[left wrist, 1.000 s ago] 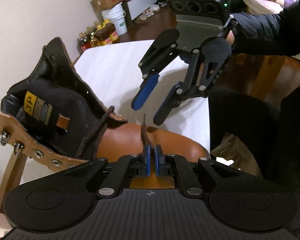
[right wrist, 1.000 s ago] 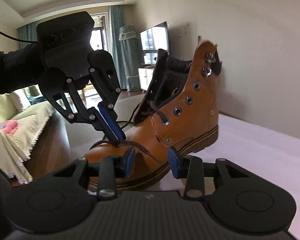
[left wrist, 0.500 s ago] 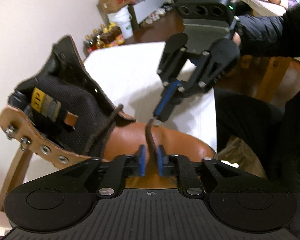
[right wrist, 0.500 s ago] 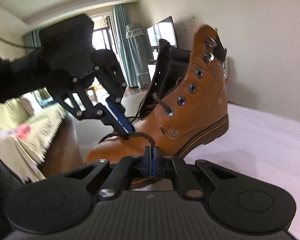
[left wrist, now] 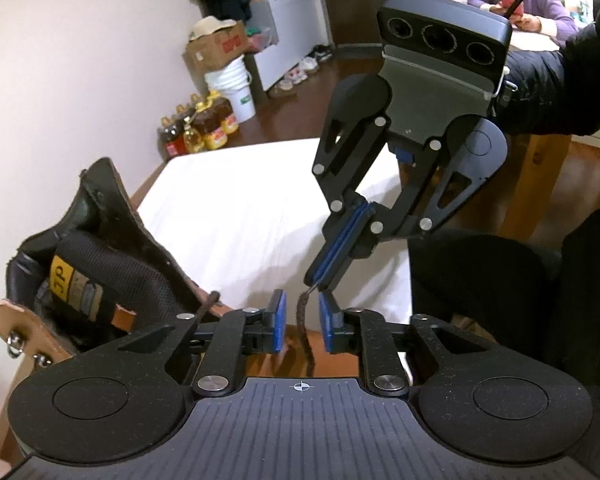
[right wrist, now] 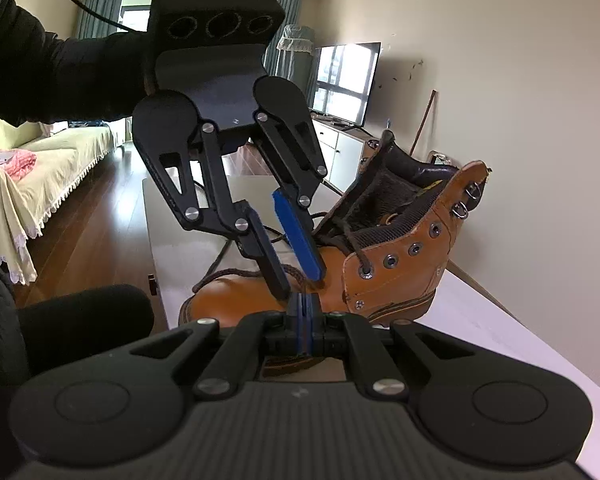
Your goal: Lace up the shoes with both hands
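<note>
Tan leather makes up the ankle boot [right wrist: 400,264], which has a black padded collar, a dark mesh tongue with a yellow label, silver eyelets and two hooks near the top. It stands upright on its sole on the white-covered table [left wrist: 240,200]. Its long axis runs along the table, with the toe toward the seated person and the heel toward the wall. The shaft gapes open.

A dark brown woven lace [left wrist: 304,324] comes out of the lowest eyelet, loops across the toe and rises above the toe cap. Just above the toe, the right gripper [left wrist: 316,282] has its blue pads pressed together on the end of the lace. Directly below it, the left gripper [left wrist: 303,320] is closing its jaws. The lace hangs between its blue pads, which are still apart and do not touch it.

Beyond the boot's heel, on the wooden floor, a brown cardboard box [left wrist: 220,46] holds something pale. It sits on top of a white plastic bucket [left wrist: 236,92]. Yellow-capped oil bottles [left wrist: 200,128] cluster beside the bucket.
</note>
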Available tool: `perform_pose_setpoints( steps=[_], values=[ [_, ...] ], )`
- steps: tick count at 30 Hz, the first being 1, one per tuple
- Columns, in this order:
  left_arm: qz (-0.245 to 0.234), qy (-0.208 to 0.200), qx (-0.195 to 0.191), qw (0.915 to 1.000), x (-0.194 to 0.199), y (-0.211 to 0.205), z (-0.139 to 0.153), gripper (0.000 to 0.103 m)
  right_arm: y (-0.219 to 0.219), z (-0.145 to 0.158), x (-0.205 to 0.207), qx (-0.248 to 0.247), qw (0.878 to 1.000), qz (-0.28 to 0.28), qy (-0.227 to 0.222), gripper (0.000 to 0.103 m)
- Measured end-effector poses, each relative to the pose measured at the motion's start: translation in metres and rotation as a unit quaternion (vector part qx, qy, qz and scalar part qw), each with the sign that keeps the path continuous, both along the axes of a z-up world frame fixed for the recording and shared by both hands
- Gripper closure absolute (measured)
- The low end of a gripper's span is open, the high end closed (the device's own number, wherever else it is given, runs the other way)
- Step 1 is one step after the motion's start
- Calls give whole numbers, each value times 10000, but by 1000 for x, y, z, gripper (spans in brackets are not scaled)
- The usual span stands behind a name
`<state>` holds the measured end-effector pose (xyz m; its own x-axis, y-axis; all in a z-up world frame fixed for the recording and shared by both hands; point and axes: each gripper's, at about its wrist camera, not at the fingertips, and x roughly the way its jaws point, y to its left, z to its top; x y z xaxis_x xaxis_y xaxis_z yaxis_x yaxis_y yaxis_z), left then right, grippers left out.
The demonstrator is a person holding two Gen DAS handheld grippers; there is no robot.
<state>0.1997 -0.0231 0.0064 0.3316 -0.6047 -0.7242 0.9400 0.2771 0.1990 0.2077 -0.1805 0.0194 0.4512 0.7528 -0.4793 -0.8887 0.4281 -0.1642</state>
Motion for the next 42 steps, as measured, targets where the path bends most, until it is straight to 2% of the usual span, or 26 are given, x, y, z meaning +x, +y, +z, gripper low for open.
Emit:
perform_pose_setpoints(
  steps=[5, 9, 11, 14, 18, 23, 37, 42],
  values=[
    [148, -144, -95, 9997, 0, -5, 0, 100, 5, -2, 4, 1, 10000, -38, -58, 100],
    [465, -363, -207, 9980, 5, 6, 9, 100, 0, 3, 1, 174, 9997, -143, -66, 97],
    [775, -582, -249, 9950, 15, 15, 16, 100, -4, 4, 6, 350, 9986, -403, -7, 97],
    [934, -757, -158, 9926, 25, 16, 20, 100, -10, 3, 18, 543, 9940, -934, 153, 89],
    [831, -849, 91, 9929, 33, 5, 17, 100, -11, -2, 27, 695, 9891, -1265, 290, 89],
    [645, -870, 361, 9935, 38, 4, 11, 100, -14, -9, 36, 921, 9847, -1424, 395, 89],
    [374, -833, 790, 9927, 38, -3, 8, 100, -24, -12, 43, 1180, 9804, -1500, 479, 89],
    [249, -909, 1081, 9897, 34, -7, 8, 100, -26, -10, 40, 1215, 9797, -1524, 473, 89]
  ],
)
